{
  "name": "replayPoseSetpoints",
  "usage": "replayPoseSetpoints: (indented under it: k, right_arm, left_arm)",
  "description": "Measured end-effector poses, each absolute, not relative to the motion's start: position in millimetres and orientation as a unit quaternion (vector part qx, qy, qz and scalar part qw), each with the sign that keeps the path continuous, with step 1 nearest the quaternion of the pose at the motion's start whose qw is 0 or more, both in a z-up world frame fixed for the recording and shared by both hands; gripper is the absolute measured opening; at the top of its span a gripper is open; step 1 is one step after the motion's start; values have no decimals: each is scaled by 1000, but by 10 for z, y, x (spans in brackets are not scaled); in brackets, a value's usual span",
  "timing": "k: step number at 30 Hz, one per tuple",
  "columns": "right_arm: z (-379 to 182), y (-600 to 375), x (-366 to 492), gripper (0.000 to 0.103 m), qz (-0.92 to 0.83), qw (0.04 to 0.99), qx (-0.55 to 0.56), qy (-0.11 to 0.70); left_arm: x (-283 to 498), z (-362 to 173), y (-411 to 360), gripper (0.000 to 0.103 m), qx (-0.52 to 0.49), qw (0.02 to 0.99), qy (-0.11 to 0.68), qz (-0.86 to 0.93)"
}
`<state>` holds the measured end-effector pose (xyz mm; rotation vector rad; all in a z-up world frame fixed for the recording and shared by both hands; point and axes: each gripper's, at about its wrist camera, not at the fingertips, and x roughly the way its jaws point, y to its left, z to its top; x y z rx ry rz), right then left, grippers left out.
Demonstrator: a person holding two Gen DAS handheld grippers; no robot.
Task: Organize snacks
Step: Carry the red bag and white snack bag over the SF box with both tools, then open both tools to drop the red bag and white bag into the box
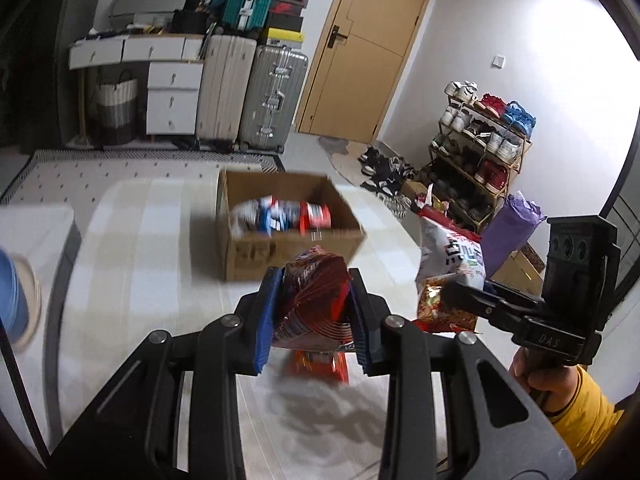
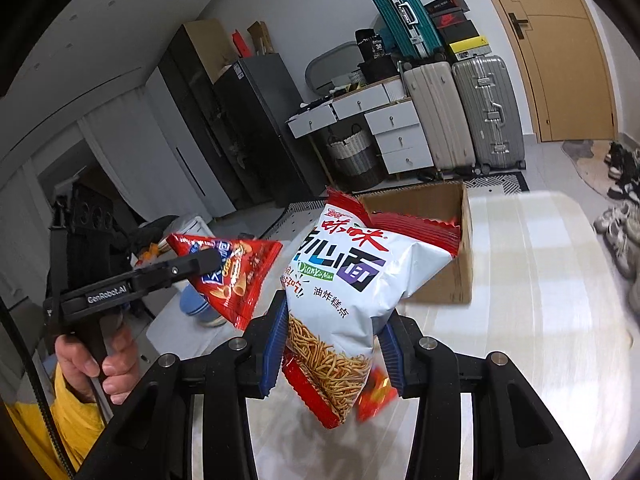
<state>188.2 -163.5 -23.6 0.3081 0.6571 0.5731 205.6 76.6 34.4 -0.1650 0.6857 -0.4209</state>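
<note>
My left gripper (image 1: 315, 282) is shut on a crumpled red snack bag (image 1: 316, 300), held up over the table (image 1: 152, 264). Beyond it stands an open cardboard box (image 1: 296, 246) with several snack packs (image 1: 280, 216) inside. In the right wrist view my right gripper (image 2: 336, 314) is shut on a big white noodle-snack bag (image 2: 348, 276), lifted in front of the same box (image 2: 444, 286). To its left the left gripper (image 2: 212, 260) carries the red bag (image 2: 236, 280). The right gripper (image 1: 450, 294) with its white bag (image 1: 452, 252) also shows at the right of the left wrist view.
A small red packet (image 1: 320, 364) lies on the table under the held bag, and a red-gold packet (image 1: 444, 314) sits near the right edge. A blue cup (image 1: 16, 292) stands at the left, a shoe rack (image 1: 480, 148) and a purple bag (image 1: 512, 224) to the right.
</note>
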Motion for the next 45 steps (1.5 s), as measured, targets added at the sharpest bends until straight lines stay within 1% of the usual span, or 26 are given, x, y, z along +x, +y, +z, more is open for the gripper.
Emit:
replayPoseSetpoints:
  k: [5, 10, 15, 22, 29, 34, 40, 45]
  right_arm:
    - [-104, -1539, 2481, 42, 270, 896, 130, 328]
    - [-56, -1454, 3115, 42, 255, 895, 106, 349]
    - [-206, -1375, 3666, 43, 235, 891, 79, 380]
    - [-475, -1326, 4099, 42, 224, 882, 51, 412]
    - [-649, -1259, 4291, 43, 225, 875, 25, 428]
    - [-697, -1252, 4318, 43, 224, 873, 23, 432]
    - [-675, -1265, 4245, 43, 231, 874, 22, 426]
    - [-653, -1222, 4176, 43, 233, 874, 11, 427]
  left_arm:
    - [2706, 538, 651, 29, -69, 920, 332, -197]
    - [3407, 530, 539, 29, -65, 919, 344, -181]
    - [4087, 352, 432, 29, -71, 910, 372, -172]
    - [4838, -66, 330, 29, -71, 893, 413, -166]
    - [5083, -333, 179, 29, -53, 887, 425, -174]
    - [5159, -372, 43, 29, -43, 882, 431, -188]
    - [5065, -241, -107, 29, -7, 891, 411, -192]
    - [4976, -83, -96, 29, -9, 896, 403, -188]
